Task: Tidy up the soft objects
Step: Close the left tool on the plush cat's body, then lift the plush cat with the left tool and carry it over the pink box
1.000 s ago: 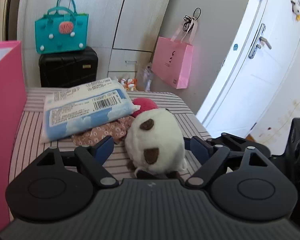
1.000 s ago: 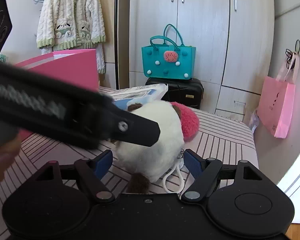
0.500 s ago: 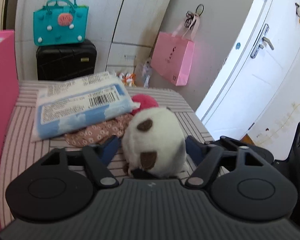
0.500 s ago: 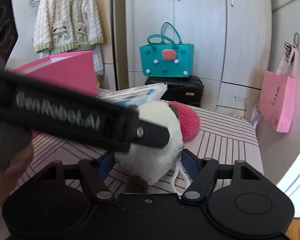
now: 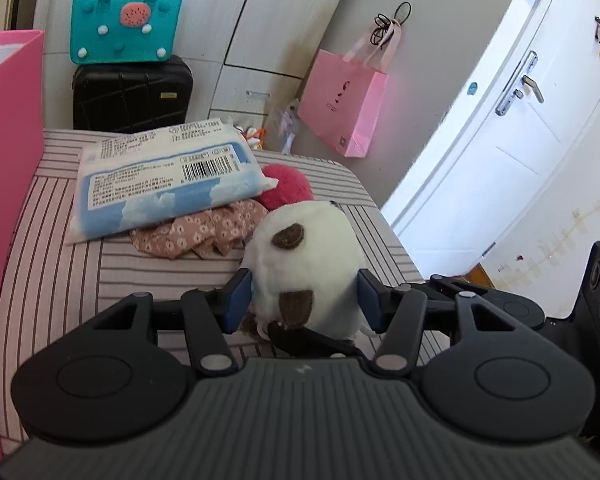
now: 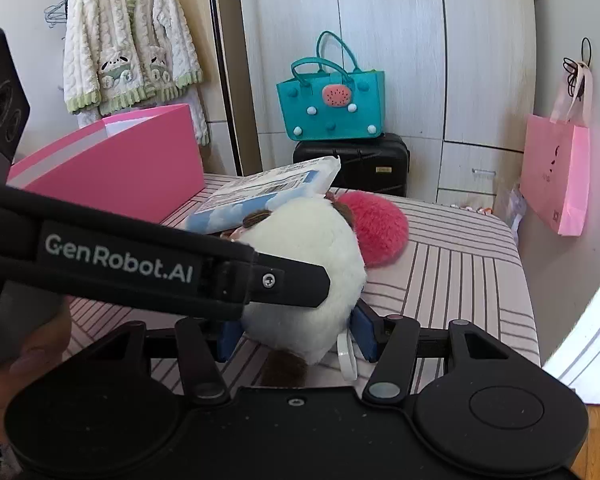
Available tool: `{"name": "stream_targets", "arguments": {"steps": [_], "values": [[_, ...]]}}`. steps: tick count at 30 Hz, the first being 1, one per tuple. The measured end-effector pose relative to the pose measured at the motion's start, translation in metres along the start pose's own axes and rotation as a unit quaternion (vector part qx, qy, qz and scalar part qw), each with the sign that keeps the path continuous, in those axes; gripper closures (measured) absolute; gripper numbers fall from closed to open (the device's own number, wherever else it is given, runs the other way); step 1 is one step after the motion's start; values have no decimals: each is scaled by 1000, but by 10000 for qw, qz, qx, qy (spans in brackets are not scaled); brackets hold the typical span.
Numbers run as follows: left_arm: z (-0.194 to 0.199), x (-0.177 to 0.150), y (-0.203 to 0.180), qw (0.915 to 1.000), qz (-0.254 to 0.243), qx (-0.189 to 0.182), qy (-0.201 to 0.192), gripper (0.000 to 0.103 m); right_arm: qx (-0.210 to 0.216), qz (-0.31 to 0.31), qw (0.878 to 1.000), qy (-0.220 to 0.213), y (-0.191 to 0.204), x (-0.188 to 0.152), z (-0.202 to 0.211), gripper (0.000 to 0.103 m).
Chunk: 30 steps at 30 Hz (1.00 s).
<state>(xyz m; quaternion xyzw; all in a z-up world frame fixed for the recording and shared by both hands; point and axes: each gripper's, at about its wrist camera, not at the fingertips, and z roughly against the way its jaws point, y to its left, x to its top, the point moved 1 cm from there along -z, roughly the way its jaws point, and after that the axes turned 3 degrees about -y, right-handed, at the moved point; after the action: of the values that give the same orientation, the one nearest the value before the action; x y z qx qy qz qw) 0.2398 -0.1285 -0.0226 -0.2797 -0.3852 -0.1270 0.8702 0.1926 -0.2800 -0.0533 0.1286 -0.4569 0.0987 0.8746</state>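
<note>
The white plush toy (image 5: 305, 268) with brown patches sits between the blue pads of the left hand-held gripper (image 5: 304, 300), and both pads press into its fur, so this gripper is clamped on the toy. From the right wrist view the same plush toy (image 6: 312, 276) also sits between the blue pads of the right hand-held gripper (image 6: 296, 334), which touch its lower sides and grip it as well; the left gripper's black finger crosses in front of it from the left. A white ring on a cord (image 6: 347, 354) hangs from the toy just inside the right gripper's right pad. The toy rests on the striped bench (image 5: 60, 280). Just beyond the left gripper's tips, behind the toy, lies a red fuzzy ball (image 5: 286, 188), touching the toy. Ahead and to the left of those tips a floral cloth (image 5: 204, 232) lies crumpled, with a blue-and-white soft pack (image 5: 164, 176) resting partly on it. A pink box (image 5: 4, 160) stands at the far left of the left gripper. Beyond the bench, a teal bag (image 5: 124, 28) sits on a black suitcase (image 5: 132, 94), and a pink paper bag (image 5: 340, 108) hangs on the wall.
</note>
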Motion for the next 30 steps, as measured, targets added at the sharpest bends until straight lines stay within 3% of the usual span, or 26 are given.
{"name": "stream_targets", "arguments": {"steps": [10, 30], "values": [[25, -9, 0, 9990, 80, -138, 425, 48, 164, 82, 9988, 450, 17, -2, 18, 41], [84, -26, 9, 9956, 383, -489, 706, 48, 379, 340, 9928, 1088, 64, 10, 58, 40]]}}
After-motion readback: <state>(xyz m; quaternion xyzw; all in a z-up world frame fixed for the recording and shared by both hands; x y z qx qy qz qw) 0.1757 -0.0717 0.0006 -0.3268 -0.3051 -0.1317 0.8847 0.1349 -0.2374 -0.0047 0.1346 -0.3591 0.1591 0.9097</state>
